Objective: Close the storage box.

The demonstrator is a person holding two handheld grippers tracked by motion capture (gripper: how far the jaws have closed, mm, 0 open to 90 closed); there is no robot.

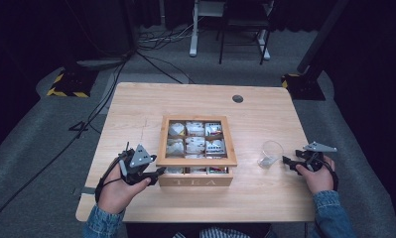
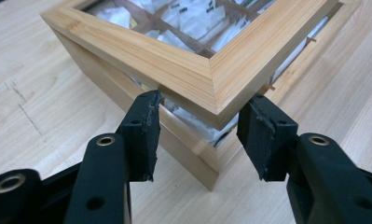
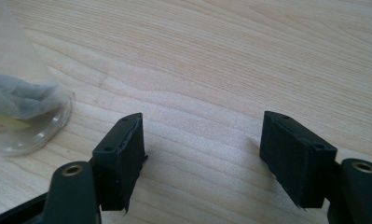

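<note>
At the tea box [image 2: 183,70] corner, left hand-held gripper [image 2: 200,135], level.

Wooden table [image 1: 136,106]: tea box [image 1: 195,181], glass [image 1: 271,152]

Left gripper [image 1: 158,171] gripping; right gripper [image 1: 286,162] open, low.

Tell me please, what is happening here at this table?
A person works at a wooden table with a gripper in each hand. The left gripper is at the near left corner of the wooden tea box, its jaws either side of the lid corner; the lid is lifted a little, with tea bags showing inside. The right gripper rests open on the table, empty, beside a clear glass that holds a tea bag.
</note>
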